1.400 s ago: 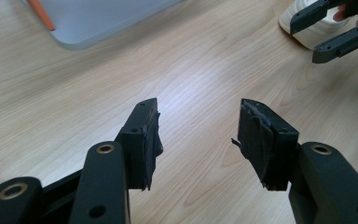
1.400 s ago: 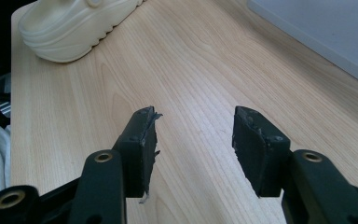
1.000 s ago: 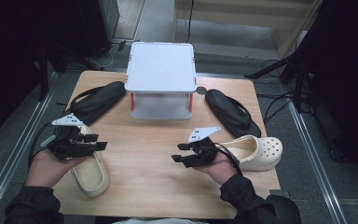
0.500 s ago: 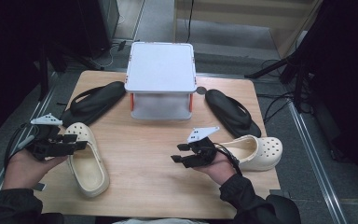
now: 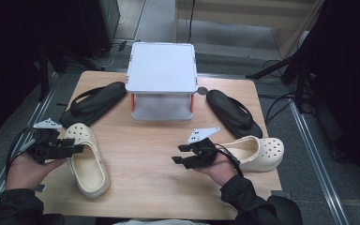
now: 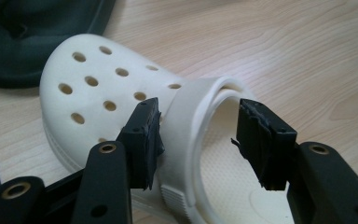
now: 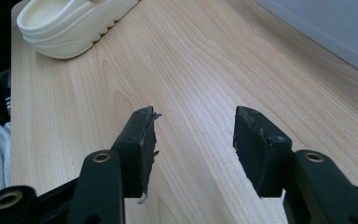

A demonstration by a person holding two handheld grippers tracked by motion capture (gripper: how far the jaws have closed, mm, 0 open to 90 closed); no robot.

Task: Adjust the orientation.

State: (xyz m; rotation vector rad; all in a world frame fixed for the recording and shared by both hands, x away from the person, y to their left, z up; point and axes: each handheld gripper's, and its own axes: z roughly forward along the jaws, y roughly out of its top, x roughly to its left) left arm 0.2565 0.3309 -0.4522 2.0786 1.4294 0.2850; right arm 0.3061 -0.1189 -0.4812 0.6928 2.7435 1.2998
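Left hand-held gripper point(image 5: 70, 148) sat at 8 o'clock on the bench point(image 5: 159, 183), jaws wide, straddling the strap edge of the left clog point(image 5: 90, 161) without clamping it. Right hand-held gripper point(image 5: 183, 153) hovered over bare bench at 5 o'clock, jaws wide, empty; right clog point(image 5: 260, 152) just behind it.
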